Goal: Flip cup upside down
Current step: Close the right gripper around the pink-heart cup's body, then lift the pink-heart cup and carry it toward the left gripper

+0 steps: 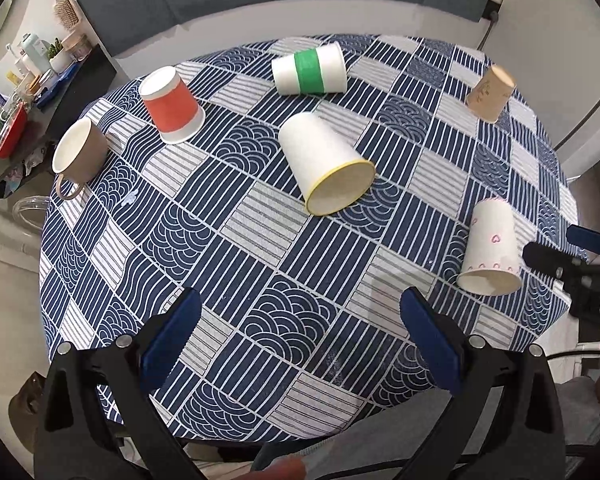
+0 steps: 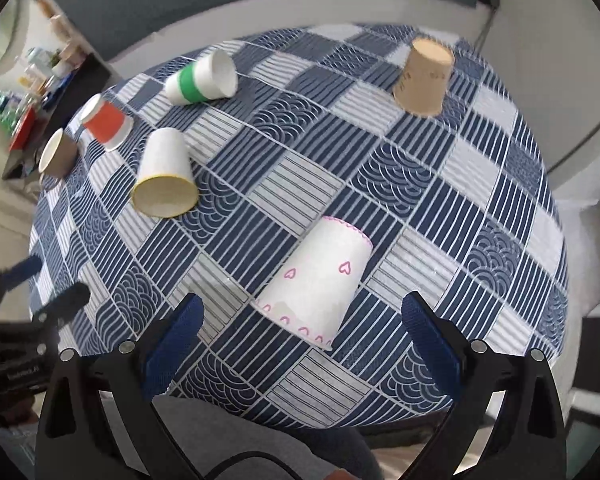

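Item: white paper cup with pink hearts (image 2: 320, 280), inverted (rim down) on blue patterned tablecloth (image 2: 440, 184), near my right gripper (image 2: 302, 320); my left gripper (image 1: 300, 316): both spread apart, empty.

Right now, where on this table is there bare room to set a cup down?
Bare cloth lies in front of the left claw, bordered by the yellow-rimmed cup and the hearts cup. The far left is crowded: mug, orange cup, green-banded cup.

Cluttered shelf (image 1: 48, 92) beside patterned tablecloth (image 1: 260, 264).
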